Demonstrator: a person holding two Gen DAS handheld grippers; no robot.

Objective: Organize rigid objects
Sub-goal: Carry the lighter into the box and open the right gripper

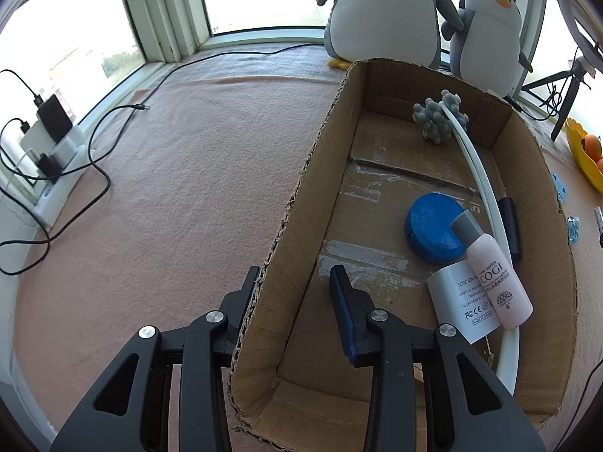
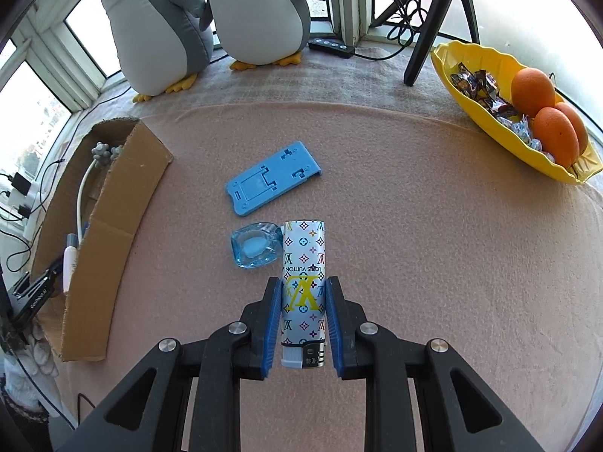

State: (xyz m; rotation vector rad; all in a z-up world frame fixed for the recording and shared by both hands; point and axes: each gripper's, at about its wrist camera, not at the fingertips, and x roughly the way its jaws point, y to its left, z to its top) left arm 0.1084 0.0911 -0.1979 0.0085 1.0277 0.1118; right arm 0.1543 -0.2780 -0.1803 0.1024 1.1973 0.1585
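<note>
Right gripper (image 2: 303, 297): clamped on the patterned lighter (image 2: 303, 282), pads squeezing both long sides, lower centre of the right wrist view. Gripping the narrow flanks looks like the steadiest hold.

Left gripper (image 1: 297, 282): pinching the cardboard box (image 1: 286, 226) wall, one finger outside, one inside, lower middle of the left wrist view (my guess: it's bracing the box so drop-offs don't shove it).

Already boxed: blue round tin (image 1: 433, 228), pink bottle (image 1: 497, 282), white adapter (image 1: 459, 301), a white tube (image 1: 486, 188).

Waiting on the pink cloth (image 2: 414, 226): blue phone stand (image 2: 271, 177) mid-frame, clear blue glass piece (image 2: 256, 246) touching the lighter's left side.

Likely next: lighter goes into the box at the left edge.
</note>
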